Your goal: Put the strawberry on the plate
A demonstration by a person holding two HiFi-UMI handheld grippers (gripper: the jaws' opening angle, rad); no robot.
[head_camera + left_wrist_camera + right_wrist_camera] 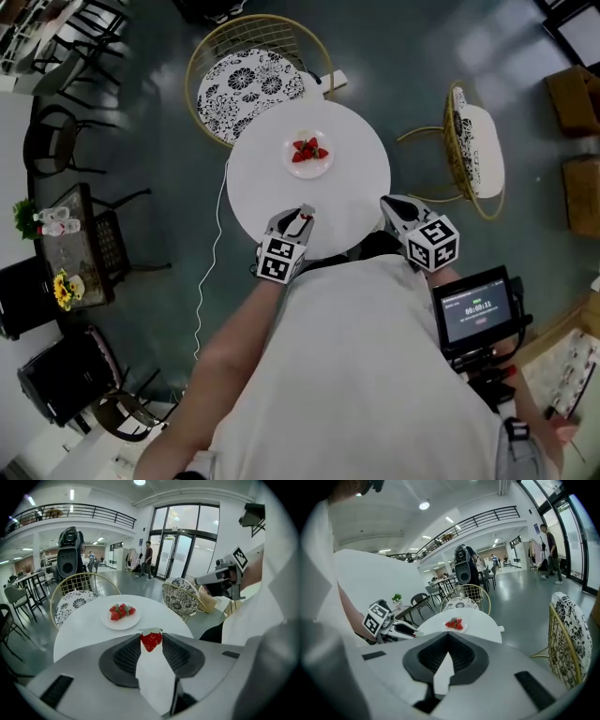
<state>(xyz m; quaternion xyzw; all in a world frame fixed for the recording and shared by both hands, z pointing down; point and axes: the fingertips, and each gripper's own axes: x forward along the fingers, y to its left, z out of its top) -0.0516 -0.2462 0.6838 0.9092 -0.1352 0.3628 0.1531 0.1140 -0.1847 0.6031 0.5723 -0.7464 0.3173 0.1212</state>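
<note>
Between the jaws of my left gripper (303, 217) sits the strawberry (151, 640), pinched at the very tips with its green cap up. The jaws stand partly open, only as wide as the fruit, and their ribbed pads press it from both sides. That gripper hangs over the near edge of the round white tabletop (258, 183), tilted downward and pointing toward the plate (324, 168). My bare left forearm reaches in behind it. My right gripper (448, 635) has its jaws closed together with nothing between them. It hovers at the tabletop's near right edge, also angled down, well apart from the left one. Farther out, the plate lies near the middle of the tabletop and carries a small heap of strawberries (308, 150). Past the tabletop stands a wire chair (248, 84) with a patterned cushion, and a second wire chair (474, 150) stands off to the right.
</note>
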